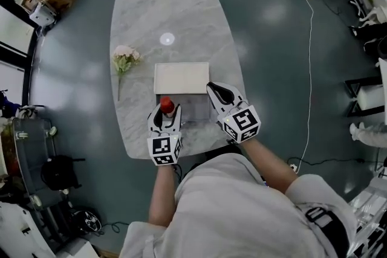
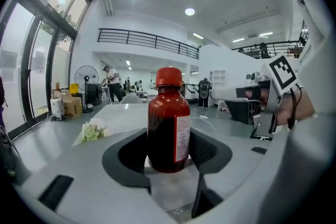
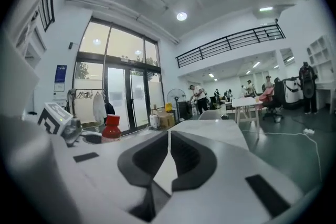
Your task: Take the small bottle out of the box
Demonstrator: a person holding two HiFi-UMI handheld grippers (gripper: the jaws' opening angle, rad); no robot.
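- One marble desk (image 1: 175, 9) fills the middle of the head view, and everything in play sits on it or hangs just above it.
- One pale box (image 1: 181, 77) lies flat on the half of the desk nearer the person. From here I cannot see anything else inside it.
- Two hand-held grippers are up at the near edge of the box, one to each side.
- Left hand-held gripper (image 1: 166, 118): jaws spread wide, pinching the bottle by its lower body, one pad on each flank.
- Right hand-held gripper (image 1: 219, 92): jaws pressed together with nothing between them. It hangs beside the box and carries nothing.
- One bunch of pale flowers (image 1: 125, 59) lies on the desk to the left of the box, well apart from the action.
- One small bottle (image 2: 168, 123), dark red with a red cap and a white label, stands upright in the left grip. It is in the air with the desk top behind it.
- One small white disc (image 1: 167, 38) sits farther up the desk, beyond the box.
- Progress call: the lift-out looks done, since the bottle rides clear of the box. What seems left is setting it down on bare desk and letting go.
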